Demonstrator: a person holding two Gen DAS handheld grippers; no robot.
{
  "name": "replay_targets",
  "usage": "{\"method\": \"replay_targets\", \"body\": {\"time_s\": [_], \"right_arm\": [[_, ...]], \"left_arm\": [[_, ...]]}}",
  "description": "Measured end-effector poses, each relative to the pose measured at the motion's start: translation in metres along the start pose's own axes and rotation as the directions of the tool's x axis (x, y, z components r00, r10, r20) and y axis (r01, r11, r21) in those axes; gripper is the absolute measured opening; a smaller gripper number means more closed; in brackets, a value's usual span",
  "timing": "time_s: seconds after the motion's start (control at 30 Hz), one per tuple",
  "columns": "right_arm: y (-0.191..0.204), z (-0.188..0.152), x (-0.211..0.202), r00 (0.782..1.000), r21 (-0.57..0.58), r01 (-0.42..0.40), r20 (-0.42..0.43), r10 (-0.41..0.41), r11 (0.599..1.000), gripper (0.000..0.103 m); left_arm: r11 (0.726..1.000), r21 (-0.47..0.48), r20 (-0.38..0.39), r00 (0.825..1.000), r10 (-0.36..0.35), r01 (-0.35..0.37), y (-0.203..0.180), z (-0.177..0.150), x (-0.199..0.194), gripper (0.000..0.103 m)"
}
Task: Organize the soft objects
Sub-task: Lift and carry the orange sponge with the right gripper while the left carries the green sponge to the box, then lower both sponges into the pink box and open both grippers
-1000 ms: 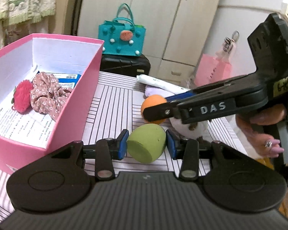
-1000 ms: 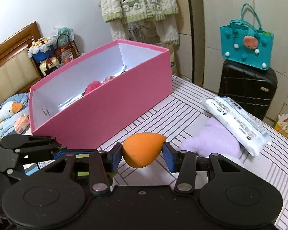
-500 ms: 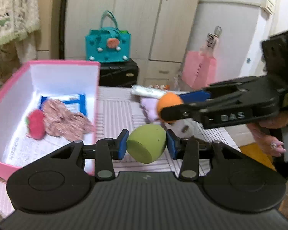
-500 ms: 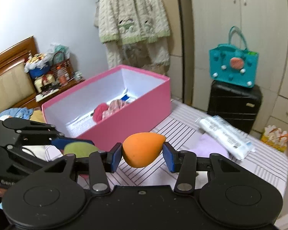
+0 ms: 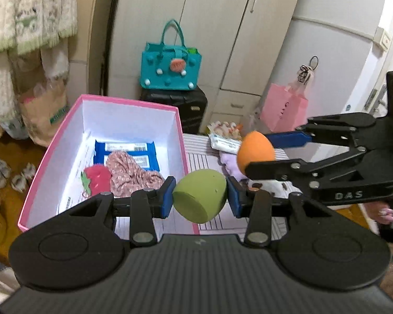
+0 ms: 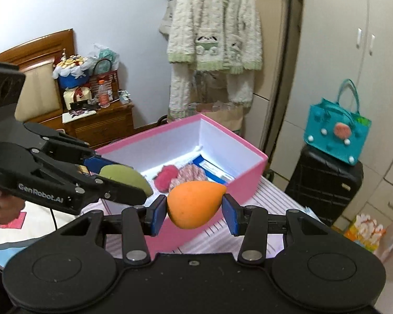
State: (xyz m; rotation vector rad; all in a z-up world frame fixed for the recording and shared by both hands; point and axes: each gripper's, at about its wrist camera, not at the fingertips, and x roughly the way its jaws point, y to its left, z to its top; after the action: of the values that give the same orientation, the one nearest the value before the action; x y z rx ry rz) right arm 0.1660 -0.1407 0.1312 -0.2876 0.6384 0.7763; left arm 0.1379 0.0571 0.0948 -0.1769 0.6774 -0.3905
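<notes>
The pink box sits at the table's left edge, already holding a red plush strawberry and a floral scrunchie. The left gripper is clamped on a green sponge, raised beside the box's right wall. Further right, the right gripper squeezes an orange sponge. Risk: both tools converge on one opening and could collide, or a sponge released early could bounce off the rim. The table surface under the grippers is hidden; the packets behind are hard to read.

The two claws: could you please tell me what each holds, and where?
Left claw pinches the green sponge across its sides; right claw pinches the orange sponge likewise.
</notes>
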Motion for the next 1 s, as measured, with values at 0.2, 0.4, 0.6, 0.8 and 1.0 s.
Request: {"method": "replay_targets", "body": {"time_s": [0.2,0.4,0.6,0.8,1.0], "right_arm": [[0.002,0.03,0.043,0.998,-0.106,-0.03,-0.062,0.023,0.994,0.051],[-0.011,0.052,0.088,0.996,-0.16,-0.047,-0.088,0.033,0.986,0.051],[-0.025,0.06,0.129,0.995,-0.25,0.024,-0.093,-0.048,0.968,0.051],[-0.031,0.059,0.158,0.988,-0.28,-0.038,-0.153,-0.005,0.959,0.051],[-0.034,0.051,0.185,0.981,-0.305,-0.069,-0.193,0.009,0.95,0.051]], "left_arm": [[0.999,-0.041,-0.083,0.996,-0.02,0.017,0.033,0.008,0.013,0.041],[0.997,-0.021,-0.169,0.983,0.069,-0.074,0.06,0.022,0.049,0.041],[0.994,-0.015,-0.27,0.957,0.104,-0.112,0.083,0.044,0.094,0.041],[0.986,-0.028,-0.279,0.948,0.151,-0.165,0.106,0.074,0.125,0.041],[0.977,-0.062,-0.318,0.931,0.177,-0.206,0.124,0.09,0.17,0.041]]}}
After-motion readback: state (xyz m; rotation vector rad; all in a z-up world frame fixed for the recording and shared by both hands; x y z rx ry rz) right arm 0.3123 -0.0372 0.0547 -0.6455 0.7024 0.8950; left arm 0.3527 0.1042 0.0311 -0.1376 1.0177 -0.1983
